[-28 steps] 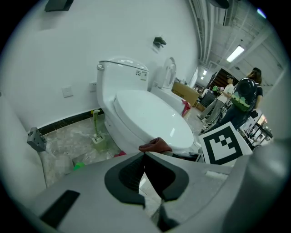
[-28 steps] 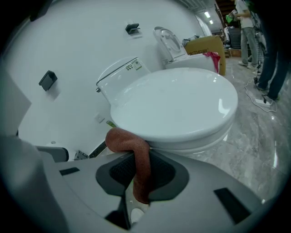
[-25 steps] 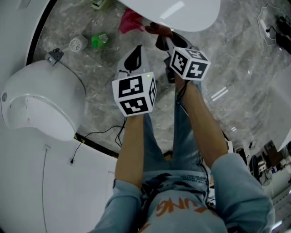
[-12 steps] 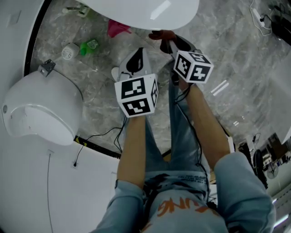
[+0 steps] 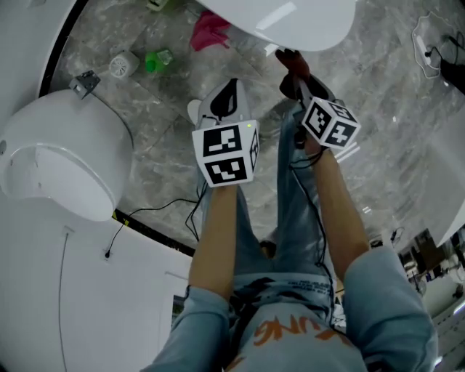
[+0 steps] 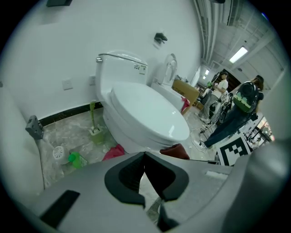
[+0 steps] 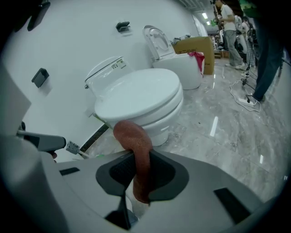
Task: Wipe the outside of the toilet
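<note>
Reaching forward, your right claw [image 7: 140, 159] grips a brown cloth [image 7: 133, 136] by the white toilet [image 7: 141, 95], lid down. Your left claw [image 6: 144, 157] is closed, empty.

Bright, even light from ceiling strip lamp [image 6: 238, 54]. Glare streak on toilet lid [image 5: 280, 16]; lamp reflections on glossy floor [image 7: 213, 125]. Both gripper views: heavy fisheye, black vignette corners. Cloth [image 7: 136, 145] near lens slightly soft. Head view sharp, shadows faint.
</note>
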